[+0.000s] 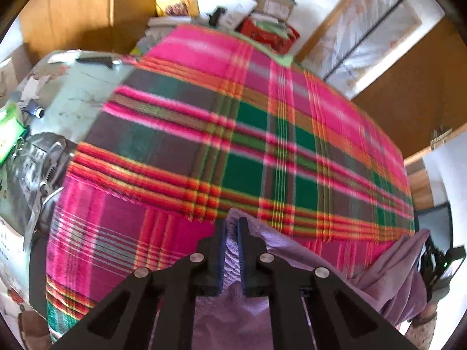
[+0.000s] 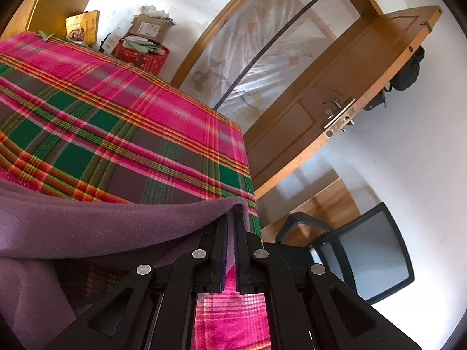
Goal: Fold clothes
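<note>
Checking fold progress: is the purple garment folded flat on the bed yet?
No. The purple garment hangs draped, pinched at two edges by the left gripper and right gripper, above the plaid blanket.

A bed (image 2: 227, 151) carries everything, spread with a pink, green and orange plaid blanket (image 1: 262, 145); a purple garment (image 2: 102, 221) lies bunched along its near edge, draping over the blanket's front side
</note>
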